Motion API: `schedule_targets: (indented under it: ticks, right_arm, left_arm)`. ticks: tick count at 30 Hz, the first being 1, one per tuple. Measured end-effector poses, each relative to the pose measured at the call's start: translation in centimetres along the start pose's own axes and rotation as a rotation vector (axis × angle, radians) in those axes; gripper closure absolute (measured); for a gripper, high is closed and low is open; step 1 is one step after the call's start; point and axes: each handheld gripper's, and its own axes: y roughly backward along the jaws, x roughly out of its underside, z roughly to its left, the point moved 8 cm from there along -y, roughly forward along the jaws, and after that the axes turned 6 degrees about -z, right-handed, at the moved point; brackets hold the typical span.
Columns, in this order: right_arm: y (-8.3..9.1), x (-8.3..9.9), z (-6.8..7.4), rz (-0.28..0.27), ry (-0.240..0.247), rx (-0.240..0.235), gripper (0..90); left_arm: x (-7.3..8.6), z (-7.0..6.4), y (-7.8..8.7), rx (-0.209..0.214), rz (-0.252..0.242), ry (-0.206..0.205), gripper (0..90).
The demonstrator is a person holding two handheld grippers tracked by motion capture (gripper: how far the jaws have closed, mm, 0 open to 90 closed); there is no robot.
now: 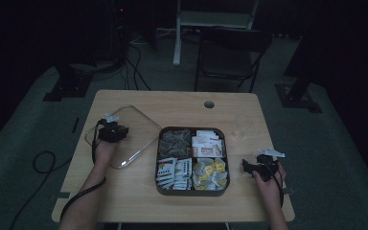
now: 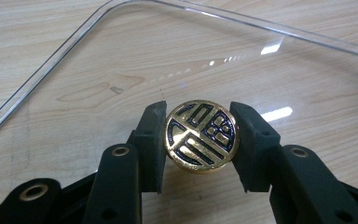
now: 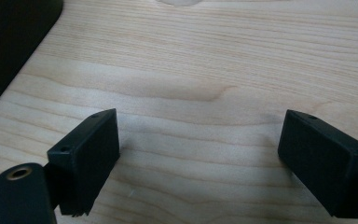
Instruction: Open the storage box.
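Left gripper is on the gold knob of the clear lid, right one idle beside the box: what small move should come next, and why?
Probably lift the clear lid a little by its gold knob. The left gripper clamps that knob from both sides while the lid lies flat on the table, left of the open four-compartment box. The right gripper is open over bare wood.

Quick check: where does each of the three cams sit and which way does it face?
High view: above the person's side, facing forward and down on the table; both forearms and grippers show.
Left gripper view: on the left gripper, facing down; fingers clamp the gold knob of the clear lid.
Right gripper view: on the right gripper, open over bare wood.
Shared: lid, high and left views.
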Motion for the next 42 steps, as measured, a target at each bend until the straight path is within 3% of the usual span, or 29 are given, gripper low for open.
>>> schedule_targets:
  ticks: [8, 11, 14, 20, 26, 33, 37, 42]
  right_arm:
    - [0.0, 0.0, 0.0, 0.0, 0.0, 0.0, 12.2]
    - [0.0, 0.0, 0.0, 0.0, 0.0, 0.0, 12.2]
    - [0.0, 0.0, 0.0, 0.0, 0.0, 0.0, 12.3]
    - [0.0, 0.0, 0.0, 0.0, 0.0, 0.0, 12.2]
    - [0.0, 0.0, 0.0, 0.0, 0.0, 0.0, 12.2]
    - [0.0, 0.0, 0.0, 0.0, 0.0, 0.0, 12.2]
    - [0.0, 0.0, 0.0, 0.0, 0.0, 0.0, 12.2]
    - [0.0, 0.0, 0.0, 0.0, 0.0, 0.0, 12.2]
  left_arm:
    - [0.3, -0.4, -0.5, 0.013, 0.02, -0.03, 59.3]
    - [0.4, -0.4, -0.4, 0.041, 0.022, -0.001, 58.1]
    - [0.3, -0.3, 0.0, 0.052, 0.013, 0.006, 46.9]
    - [0.2, -0.2, 1.1, 0.078, -0.009, 0.019, 34.3]
    - [-0.4, -0.8, 2.3, 0.154, -0.055, 0.046, 18.7]
    - [0.1, -2.1, 3.5, 0.216, -0.049, -0.007, 14.2]
    - [1.0, -2.4, 3.8, 0.22, 0.012, -0.032, 0.3]
    - [1.6, -3.0, 4.4, 0.262, 0.002, -0.055, 0.3]
